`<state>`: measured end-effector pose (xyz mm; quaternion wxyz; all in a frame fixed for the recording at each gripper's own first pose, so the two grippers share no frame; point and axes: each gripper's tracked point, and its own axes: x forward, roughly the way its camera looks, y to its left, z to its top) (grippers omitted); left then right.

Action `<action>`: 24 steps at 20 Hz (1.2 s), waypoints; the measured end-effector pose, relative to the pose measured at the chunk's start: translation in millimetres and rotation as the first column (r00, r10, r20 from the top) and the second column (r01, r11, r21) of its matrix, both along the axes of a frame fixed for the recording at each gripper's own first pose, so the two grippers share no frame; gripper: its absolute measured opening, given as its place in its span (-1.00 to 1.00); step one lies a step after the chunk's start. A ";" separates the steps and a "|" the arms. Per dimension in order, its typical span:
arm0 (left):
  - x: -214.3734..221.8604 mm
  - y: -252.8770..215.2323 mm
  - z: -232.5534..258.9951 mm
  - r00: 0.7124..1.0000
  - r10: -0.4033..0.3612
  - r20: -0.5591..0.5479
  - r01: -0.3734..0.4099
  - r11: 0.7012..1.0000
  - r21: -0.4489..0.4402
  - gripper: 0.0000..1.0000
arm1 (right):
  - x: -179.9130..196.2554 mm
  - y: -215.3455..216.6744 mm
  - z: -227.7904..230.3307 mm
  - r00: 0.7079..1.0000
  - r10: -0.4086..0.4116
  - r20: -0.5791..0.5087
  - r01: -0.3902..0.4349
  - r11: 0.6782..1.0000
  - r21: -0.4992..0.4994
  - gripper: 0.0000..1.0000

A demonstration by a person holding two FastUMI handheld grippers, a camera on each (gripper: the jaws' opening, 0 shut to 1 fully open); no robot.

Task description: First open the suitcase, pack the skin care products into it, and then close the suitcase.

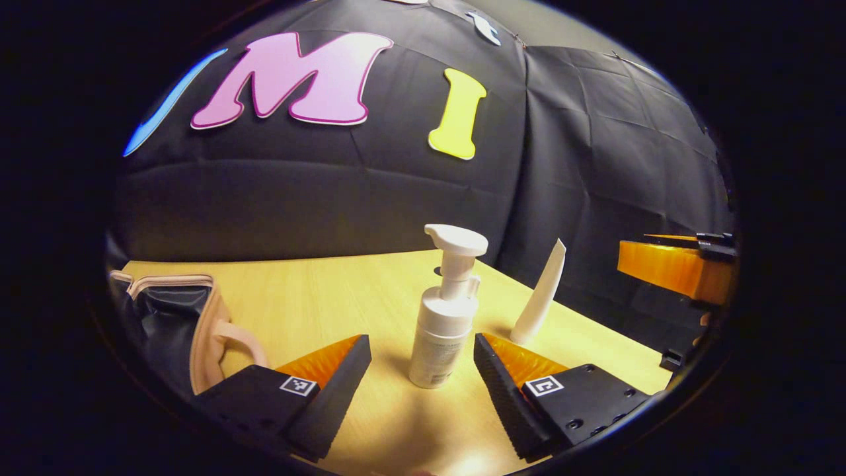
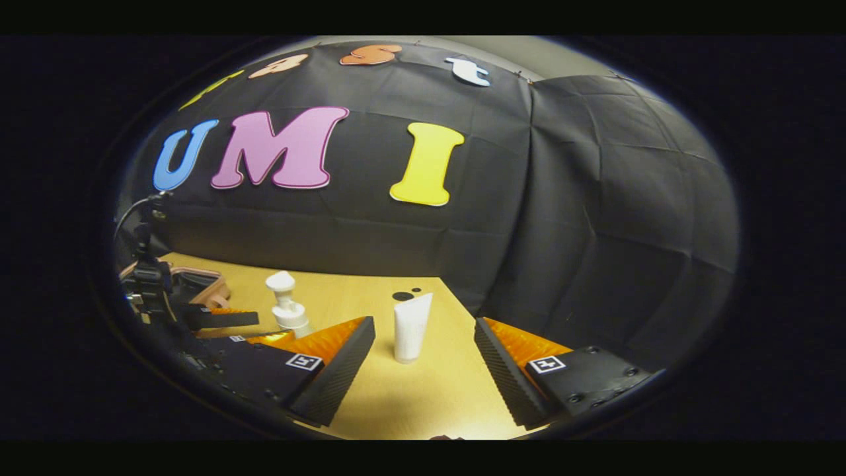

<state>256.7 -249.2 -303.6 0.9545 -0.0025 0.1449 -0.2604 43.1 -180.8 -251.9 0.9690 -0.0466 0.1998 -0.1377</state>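
A white pump bottle [image 1: 446, 317] stands upright on the wooden table [image 1: 344, 291], in the gap between the fingers of my left gripper [image 1: 420, 339]. That gripper is open, with room on both sides of the bottle. A white tube [image 1: 542, 297] stands on its cap to the bottle's right. My right gripper [image 2: 423, 322] is open too, and the tube [image 2: 411, 327] stands untouched in line with its gap. At the table's left lies the suitcase [image 1: 172, 324], open, with a pink rim and dark lining. The pump bottle [image 2: 287, 311] also appears in the right gripper view.
The orange finger of the right gripper [image 1: 674, 268] hangs past the table's right edge. The left gripper [image 2: 218, 318] sits beside the bottle, with the suitcase [image 2: 198, 284] behind it. Black cloth walls close the back and right. Two dark holes [image 2: 403, 295] mark the table's far corner.
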 end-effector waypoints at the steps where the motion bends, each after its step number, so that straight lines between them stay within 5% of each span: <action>1: 6.4 -9.0 -5.4 1.000 -0.014 -0.008 0.014 1.000 0.005 0.97 | 0.1 -2.0 -3.3 1.000 -0.002 -0.007 0.002 1.000 -0.002 0.94; 6: 31.2 -40.2 -17.3 0.999 -0.041 -0.017 0.041 0.999 0.013 0.89 | 5.9 -1.4 -21.1 0.999 -0.011 -0.036 0.012 1.000 0.029 0.94; 10: 44.7 -36.2 -20.8 1.000 0.004 0.000 -0.004 0.998 0.057 0.53 | 12.4 3.1 -30.6 0.999 -0.007 -0.039 0.010 0.998 0.061 0.94; 11: 46.9 -34.1 -21.5 1.000 0.013 0.007 -0.014 0.998 0.069 0.29 | 15.7 3.1 -37.3 0.999 -0.002 -0.046 0.004 0.998 0.060 0.94; 19: 30.0 -0.7 -6.9 0.999 0.047 -0.017 -0.046 0.996 0.074 0.19 | 53.6 -8.8 -93.5 0.992 -0.083 -0.092 0.092 0.990 0.106 0.94; 24: 3.1 23.2 35.0 0.999 0.043 0.007 -0.043 0.998 0.044 0.19 | 77.6 -17.9 -133.0 0.984 -0.102 -0.144 0.110 0.993 0.043 0.94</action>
